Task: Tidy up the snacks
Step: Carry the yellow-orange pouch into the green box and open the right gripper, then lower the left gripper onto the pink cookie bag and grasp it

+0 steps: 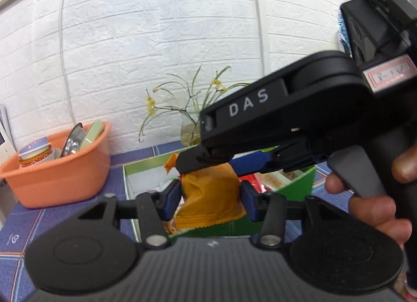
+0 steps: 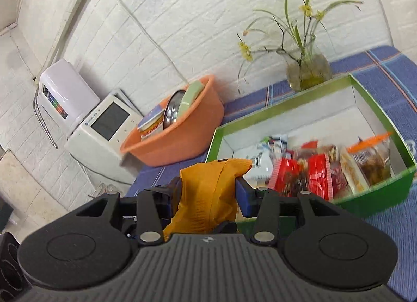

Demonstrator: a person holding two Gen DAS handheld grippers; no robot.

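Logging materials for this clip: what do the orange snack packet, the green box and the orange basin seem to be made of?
Orange snack packet: thin plastic film by the look, matte, creased, with a crimped serrated seal edge.
Green box: probably cardboard, with straight folded walls, a green outside and a plain white inside.
Orange basin: moulded plastic, smooth and slightly glossy, with a rounded rolled rim.

White brick-pattern wall (image 1: 130, 41) running behind; blue checked tablecloth (image 2: 385, 73) covering table; white cable (image 1: 62, 49) hanging down wall.
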